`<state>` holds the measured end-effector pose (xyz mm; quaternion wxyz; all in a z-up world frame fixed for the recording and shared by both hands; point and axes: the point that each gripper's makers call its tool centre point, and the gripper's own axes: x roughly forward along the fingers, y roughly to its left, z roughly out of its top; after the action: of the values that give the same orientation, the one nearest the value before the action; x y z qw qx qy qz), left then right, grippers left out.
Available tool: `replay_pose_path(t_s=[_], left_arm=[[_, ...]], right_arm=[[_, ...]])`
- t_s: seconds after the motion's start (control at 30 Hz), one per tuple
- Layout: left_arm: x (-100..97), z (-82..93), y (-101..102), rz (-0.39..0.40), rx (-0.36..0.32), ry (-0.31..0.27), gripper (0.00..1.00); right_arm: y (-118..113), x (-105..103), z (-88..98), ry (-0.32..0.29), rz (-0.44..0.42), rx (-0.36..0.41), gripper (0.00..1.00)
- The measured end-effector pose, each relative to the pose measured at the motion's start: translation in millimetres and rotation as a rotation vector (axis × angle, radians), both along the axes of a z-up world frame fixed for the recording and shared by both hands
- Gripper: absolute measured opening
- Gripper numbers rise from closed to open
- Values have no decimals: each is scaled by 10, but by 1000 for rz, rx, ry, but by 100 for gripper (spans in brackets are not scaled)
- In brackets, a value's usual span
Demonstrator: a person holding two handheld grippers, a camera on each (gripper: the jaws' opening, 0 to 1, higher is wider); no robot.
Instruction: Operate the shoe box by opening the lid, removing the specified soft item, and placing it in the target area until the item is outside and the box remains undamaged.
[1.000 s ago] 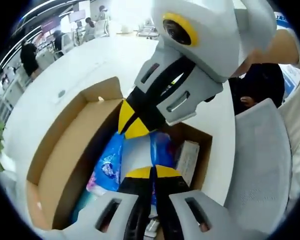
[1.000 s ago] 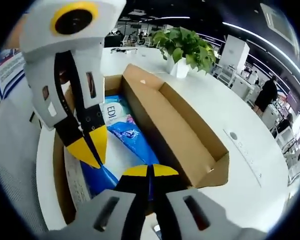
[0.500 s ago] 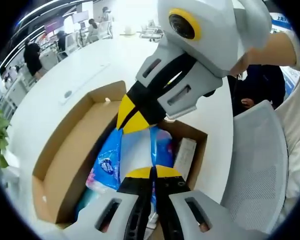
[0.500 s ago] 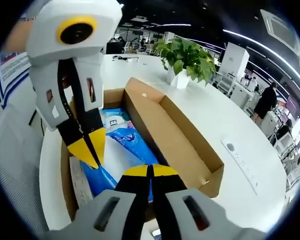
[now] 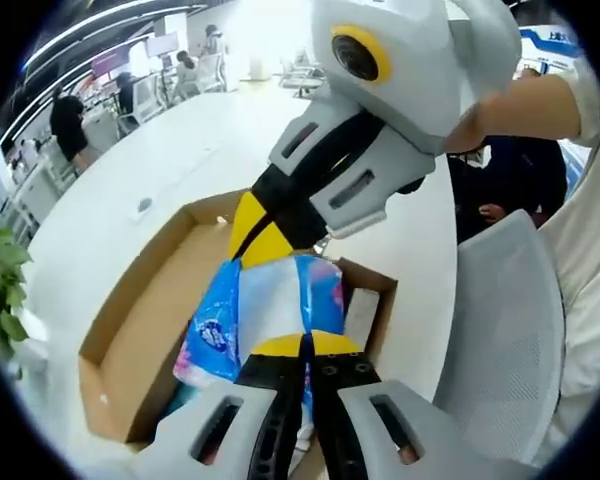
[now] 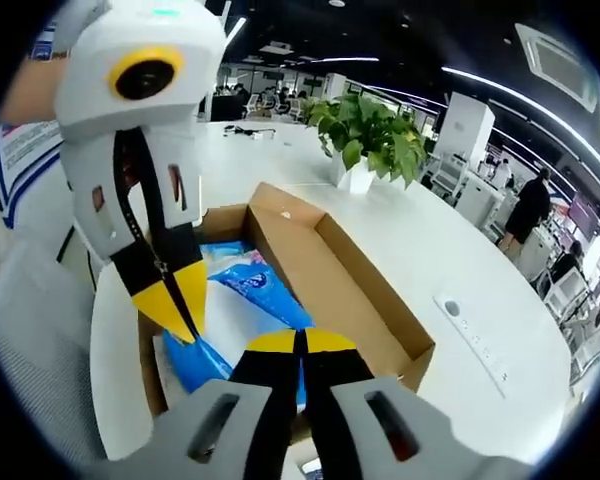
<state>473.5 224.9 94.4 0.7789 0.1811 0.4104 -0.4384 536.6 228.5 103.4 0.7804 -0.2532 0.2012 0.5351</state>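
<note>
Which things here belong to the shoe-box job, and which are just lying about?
Job:
shoe box, lid open
blue tissue pack, pinched by both
left hand-held gripper
right hand-held gripper

Lying about:
potted plant
white table
grey chair

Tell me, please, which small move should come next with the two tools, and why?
Probably lift both tools a little more, straight up. The left tool and the right tool are each shut on an end of the blue and white soft plastic package, which appears partly raised but is still over the open brown cardboard shoe box. A straight lift should clear the box walls without pulling on them.
</note>
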Motion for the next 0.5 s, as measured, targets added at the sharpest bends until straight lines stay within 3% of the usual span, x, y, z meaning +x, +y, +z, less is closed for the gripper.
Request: replay_pose_path(t_s=[0.5], left_arm=[[4, 383, -142, -31, -38, -30, 0]], right_arm=[[-141, 10, 346, -18, -3, 32, 0]])
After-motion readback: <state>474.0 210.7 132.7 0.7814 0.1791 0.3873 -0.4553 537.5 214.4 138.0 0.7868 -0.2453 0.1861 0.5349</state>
